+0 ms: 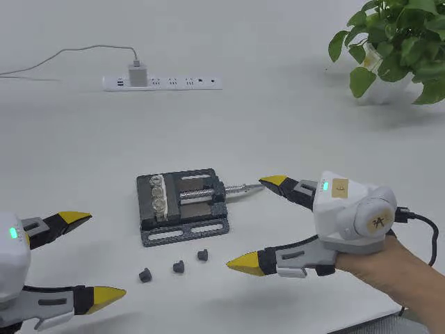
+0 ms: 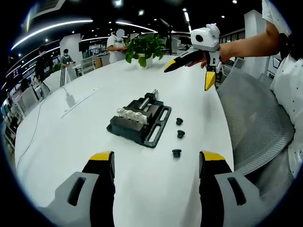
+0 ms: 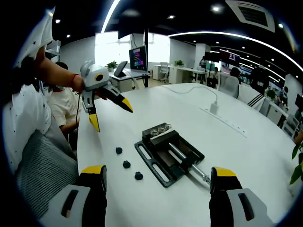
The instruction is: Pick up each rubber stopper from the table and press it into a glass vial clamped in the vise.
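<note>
The vise (image 1: 184,205) clamps three vials (image 1: 158,197) at its left end, mouths up to accept plugs. Three stoppers (image 1: 179,266) lie loose on the table (image 1: 278,125) just near of it. The left gripper (image 1: 104,255) and right gripper (image 1: 247,223) flank them, jaws wide and empty, placed for a pick.

An open-plan office: long ceiling light strips (image 3: 227,34), desks (image 3: 189,73) with a monitor (image 3: 138,57), people (image 2: 45,64) behind, a power strip (image 1: 163,83) and potted plant (image 1: 396,42) on the white bench (image 1: 278,125).

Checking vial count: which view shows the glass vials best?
Head view: the glass vials sit near centre, seen from above, clamped in the vise. Both gripper views show them smaller, from a low angle, fisheye-warped.
</note>
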`<action>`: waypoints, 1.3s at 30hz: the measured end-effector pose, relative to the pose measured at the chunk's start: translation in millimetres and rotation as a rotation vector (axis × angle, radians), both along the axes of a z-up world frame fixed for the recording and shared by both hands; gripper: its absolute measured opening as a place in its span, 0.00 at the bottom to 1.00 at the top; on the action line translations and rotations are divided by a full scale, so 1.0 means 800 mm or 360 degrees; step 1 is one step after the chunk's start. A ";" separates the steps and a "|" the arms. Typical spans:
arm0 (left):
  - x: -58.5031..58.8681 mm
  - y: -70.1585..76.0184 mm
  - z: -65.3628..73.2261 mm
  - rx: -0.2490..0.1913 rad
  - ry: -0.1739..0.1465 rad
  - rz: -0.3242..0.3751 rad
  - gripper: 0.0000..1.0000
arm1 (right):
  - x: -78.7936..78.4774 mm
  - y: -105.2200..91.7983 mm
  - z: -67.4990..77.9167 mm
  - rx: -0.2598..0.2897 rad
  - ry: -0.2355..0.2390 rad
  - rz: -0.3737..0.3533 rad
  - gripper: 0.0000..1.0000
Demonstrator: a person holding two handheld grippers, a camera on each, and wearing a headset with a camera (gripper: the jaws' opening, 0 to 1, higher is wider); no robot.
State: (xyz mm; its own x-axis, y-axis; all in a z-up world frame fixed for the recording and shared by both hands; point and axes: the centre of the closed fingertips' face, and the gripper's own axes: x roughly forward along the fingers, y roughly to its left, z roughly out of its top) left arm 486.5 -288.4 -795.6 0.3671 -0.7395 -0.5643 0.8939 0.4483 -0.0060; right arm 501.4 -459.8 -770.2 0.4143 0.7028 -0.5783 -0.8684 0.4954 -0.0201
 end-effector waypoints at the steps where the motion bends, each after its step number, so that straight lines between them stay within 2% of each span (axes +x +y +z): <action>1: 0.000 0.001 -0.004 0.0024 0.0014 0.0004 0.69 | 0.000 0.000 0.000 -0.0003 0.0001 -0.0001 0.89; 3: -0.001 -0.001 -0.006 0.0019 0.0015 -0.0002 0.67 | 0.000 0.000 0.000 0.0000 0.0000 -0.0002 0.89; 6: -0.006 -0.004 -0.014 0.0034 0.0059 -0.0012 0.63 | 0.000 -0.001 0.000 -0.0001 0.0002 -0.0003 0.89; 15: -0.009 -0.009 -0.028 0.0071 0.0112 -0.0011 0.56 | -0.002 -0.002 -0.001 -0.0003 0.0004 -0.0009 0.88; 29: -0.025 -0.017 -0.048 0.0102 0.0227 -0.0027 0.38 | -0.004 -0.002 -0.002 -0.0003 0.0009 -0.0013 0.87; 39: -0.029 -0.023 -0.061 0.0104 0.0275 -0.0020 0.30 | -0.006 -0.002 -0.004 -0.0005 0.0016 -0.0014 0.87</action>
State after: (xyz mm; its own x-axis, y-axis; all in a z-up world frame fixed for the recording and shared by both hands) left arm 462.9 -306.9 -844.7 0.2516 -0.7032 -0.6650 0.8874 0.4418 -0.1315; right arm 496.9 -461.6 -773.5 0.4148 0.6972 -0.5846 -0.8642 0.5030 -0.0133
